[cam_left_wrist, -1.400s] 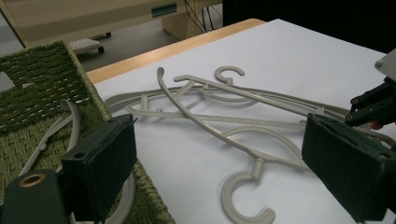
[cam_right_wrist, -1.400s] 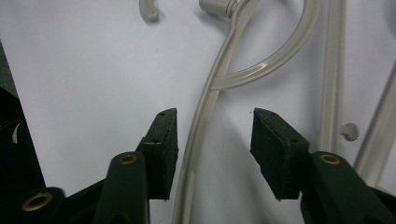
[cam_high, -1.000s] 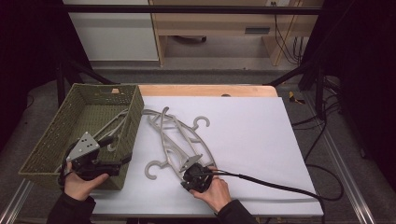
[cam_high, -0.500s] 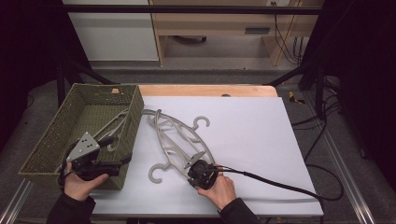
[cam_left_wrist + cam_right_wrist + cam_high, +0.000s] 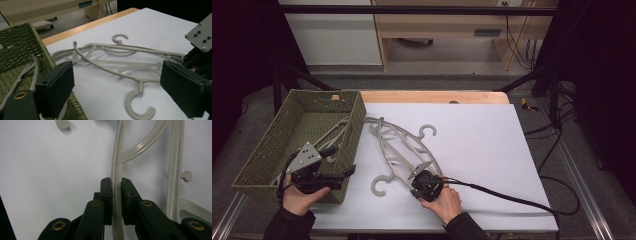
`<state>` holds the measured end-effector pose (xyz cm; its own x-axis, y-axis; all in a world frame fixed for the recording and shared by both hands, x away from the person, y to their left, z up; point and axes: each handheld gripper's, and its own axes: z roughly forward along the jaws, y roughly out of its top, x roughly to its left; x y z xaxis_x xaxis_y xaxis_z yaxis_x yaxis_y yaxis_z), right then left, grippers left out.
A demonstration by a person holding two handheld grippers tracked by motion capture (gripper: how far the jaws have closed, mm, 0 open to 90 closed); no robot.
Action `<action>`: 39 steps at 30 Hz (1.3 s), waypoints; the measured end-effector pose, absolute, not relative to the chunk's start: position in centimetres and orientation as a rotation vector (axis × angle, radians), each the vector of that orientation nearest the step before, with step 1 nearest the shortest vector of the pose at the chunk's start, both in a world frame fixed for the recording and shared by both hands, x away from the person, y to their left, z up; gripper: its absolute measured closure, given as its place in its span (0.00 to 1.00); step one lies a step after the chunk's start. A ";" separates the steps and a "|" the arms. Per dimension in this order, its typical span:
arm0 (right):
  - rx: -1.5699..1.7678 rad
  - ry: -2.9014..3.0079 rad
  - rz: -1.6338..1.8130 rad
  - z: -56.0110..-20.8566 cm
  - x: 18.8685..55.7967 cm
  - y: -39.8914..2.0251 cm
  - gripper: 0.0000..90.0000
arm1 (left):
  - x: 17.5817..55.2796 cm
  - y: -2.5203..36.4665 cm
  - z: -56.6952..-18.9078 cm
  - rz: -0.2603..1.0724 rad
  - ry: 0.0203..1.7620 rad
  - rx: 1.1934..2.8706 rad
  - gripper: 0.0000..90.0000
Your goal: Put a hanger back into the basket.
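Several beige plastic hangers (image 5: pixel 404 145) lie overlapping on the white table top (image 5: pixel 492 150), right of a green woven basket (image 5: pixel 357 115). My right gripper (image 5: pixel 417 176) sits at the near end of the pile. Its jaws have just been closing and now pinch a thin hanger bar (image 5: pixel 117 165), with the right gripper (image 5: pixel 116 187) shut on it. My left gripper (image 5: pixel 341 161) hovers open over the basket's near right corner. In the left gripper view the left gripper (image 5: pixel 120 87) has nothing between its pads, and the hangers (image 5: pixel 120 65) lie ahead of it. Another hanger (image 5: pixel 332 132) rests in the basket.
The basket (image 5: pixel 17 42) takes up the table's left side. A black cable (image 5: pixel 512 197) trails right from the right gripper across the table. A wooden strip (image 5: pixel 432 96) borders the far edge, with dark stands and cables beyond on the floor.
The right hand and its gripper have shifted slightly at the near end of the hangers. The left hand has kept still.
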<state>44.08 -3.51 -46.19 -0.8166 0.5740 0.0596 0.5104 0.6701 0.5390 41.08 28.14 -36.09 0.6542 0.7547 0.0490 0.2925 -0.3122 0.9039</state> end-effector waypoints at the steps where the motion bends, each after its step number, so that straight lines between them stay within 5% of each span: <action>1: 0.914 2.772 0.847 -46.1 44.1 -3.5 0.91 | 41.1 28.2 -36.1 0.589 0.825 1.887 0.13; 24: 0.851 2.847 1.034 -40.6 44.8 -9.1 0.91 | 40.6 27.8 -35.8 0.630 0.741 1.941 0.13; 39: 0.622 3.002 1.112 -38.6 43.7 -10.5 0.91 | 39.9 23.8 -36.3 0.607 0.478 2.194 0.12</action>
